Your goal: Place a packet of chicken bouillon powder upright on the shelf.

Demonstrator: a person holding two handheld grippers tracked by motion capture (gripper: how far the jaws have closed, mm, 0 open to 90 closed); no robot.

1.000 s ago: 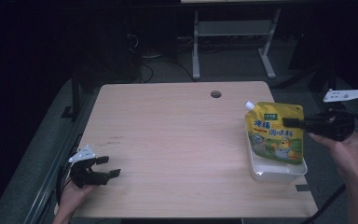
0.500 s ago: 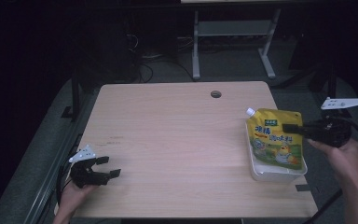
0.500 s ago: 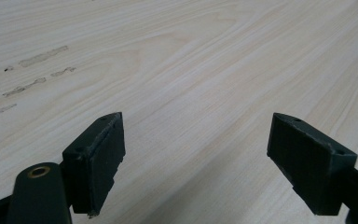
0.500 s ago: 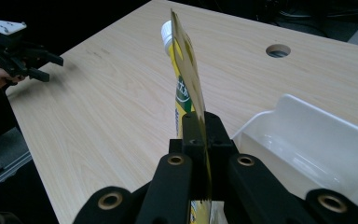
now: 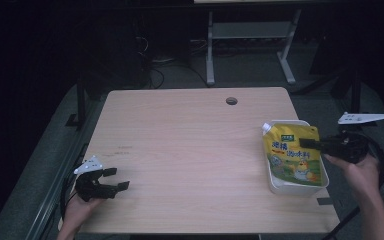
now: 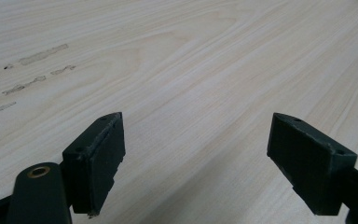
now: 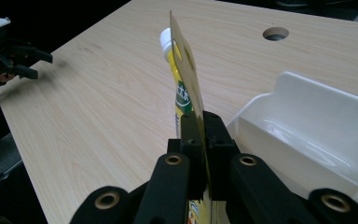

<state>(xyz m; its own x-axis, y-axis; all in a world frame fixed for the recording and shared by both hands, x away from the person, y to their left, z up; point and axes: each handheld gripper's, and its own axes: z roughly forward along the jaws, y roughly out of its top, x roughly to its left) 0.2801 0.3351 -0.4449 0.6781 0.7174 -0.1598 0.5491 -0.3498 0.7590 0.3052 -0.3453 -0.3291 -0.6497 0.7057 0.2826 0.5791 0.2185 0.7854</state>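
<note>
My right gripper (image 7: pixel 200 154) fingers clamp the yellow pouch (image 5: pixel 292 155) over the white tray (image 5: pixel 300 187); left gripper (image 5: pixel 111 181) fingers gape above the counter (image 5: pixel 190 150)

The only print stands on the yellow pouch (image 5: pixel 292 157), which lies in the white tray (image 5: pixel 325 184). In the high view a small green brand patch sits on its face just below the white spout (image 5: pixel 266 128), and below that patch run two rows of large Chinese characters, too small and blurred to read. In the right gripper view a green patch with white characters shows on the pouch's edge, also unreadable.
</note>
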